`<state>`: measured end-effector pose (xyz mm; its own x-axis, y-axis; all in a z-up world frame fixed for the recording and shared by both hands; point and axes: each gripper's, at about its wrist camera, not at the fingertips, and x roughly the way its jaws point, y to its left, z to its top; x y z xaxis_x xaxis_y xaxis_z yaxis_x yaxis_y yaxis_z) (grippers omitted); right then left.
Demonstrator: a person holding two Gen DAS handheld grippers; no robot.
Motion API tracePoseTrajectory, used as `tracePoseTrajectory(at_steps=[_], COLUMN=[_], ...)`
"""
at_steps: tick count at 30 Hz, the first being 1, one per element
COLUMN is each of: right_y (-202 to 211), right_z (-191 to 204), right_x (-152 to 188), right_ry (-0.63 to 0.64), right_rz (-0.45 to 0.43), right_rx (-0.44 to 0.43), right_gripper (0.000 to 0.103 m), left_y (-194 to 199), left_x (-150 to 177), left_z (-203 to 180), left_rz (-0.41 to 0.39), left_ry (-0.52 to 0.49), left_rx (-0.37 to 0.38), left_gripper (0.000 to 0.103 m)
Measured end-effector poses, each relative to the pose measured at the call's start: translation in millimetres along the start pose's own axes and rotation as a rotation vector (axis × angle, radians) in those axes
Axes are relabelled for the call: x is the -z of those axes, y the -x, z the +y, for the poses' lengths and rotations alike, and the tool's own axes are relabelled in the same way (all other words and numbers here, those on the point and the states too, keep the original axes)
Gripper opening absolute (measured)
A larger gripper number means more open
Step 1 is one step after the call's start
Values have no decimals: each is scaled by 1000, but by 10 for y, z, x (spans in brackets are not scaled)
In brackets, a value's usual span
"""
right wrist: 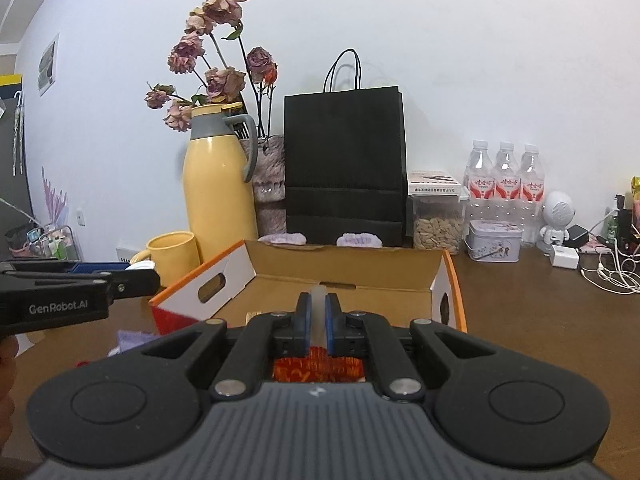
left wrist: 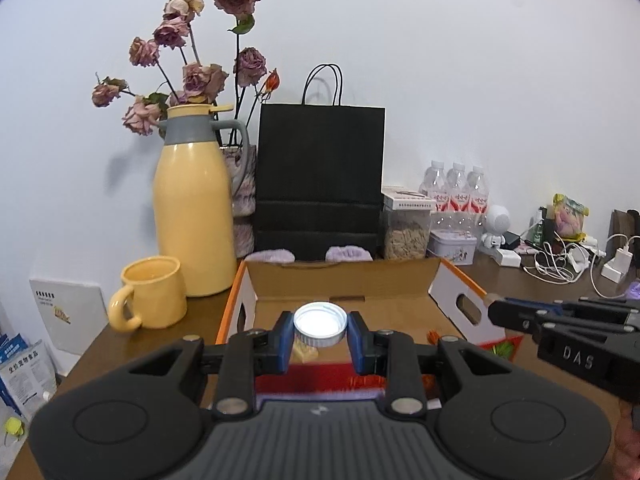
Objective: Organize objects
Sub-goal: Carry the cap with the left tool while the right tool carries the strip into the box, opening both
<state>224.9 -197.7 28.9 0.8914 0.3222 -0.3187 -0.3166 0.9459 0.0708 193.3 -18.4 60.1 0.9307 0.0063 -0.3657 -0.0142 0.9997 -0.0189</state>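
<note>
Closest up, the left gripper (left wrist: 320, 330) has its fingers clamped on a white ribbed plastic bottle cap (left wrist: 319, 325), and the right gripper (right wrist: 319, 322) is pinched tight on a thin translucent strip (right wrist: 318, 300). Both hover level, angled slightly down, over the open orange-edged cardboard box (left wrist: 344, 280) on the brown tabletop (right wrist: 540, 312). Looks like mid-carry; the next move probably needs lowering, then letting go.

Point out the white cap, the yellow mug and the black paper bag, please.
white cap (left wrist: 319, 325), left wrist view, on its top face.
yellow mug (left wrist: 154, 294), left wrist view, on its side wall.
black paper bag (right wrist: 344, 160), right wrist view, on its front panel.
</note>
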Motion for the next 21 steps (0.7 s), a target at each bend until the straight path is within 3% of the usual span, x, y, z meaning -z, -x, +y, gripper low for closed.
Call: tracePoseTrajectory(at_steps=[13, 21], right_y=[-665, -1008], right_z=[-45, -86], right_x=[-231, -280], right_ry=[-7, 10], right_rz=[29, 60], right_rx=[12, 42], right_gripper=[7, 7], left_y=[-713, -1052], left_x=[-355, -397], left_z=[33, 62], left_rz=[16, 29], left_ry=[18, 25], left_rx=[-11, -16], left_gripper=[27, 27])
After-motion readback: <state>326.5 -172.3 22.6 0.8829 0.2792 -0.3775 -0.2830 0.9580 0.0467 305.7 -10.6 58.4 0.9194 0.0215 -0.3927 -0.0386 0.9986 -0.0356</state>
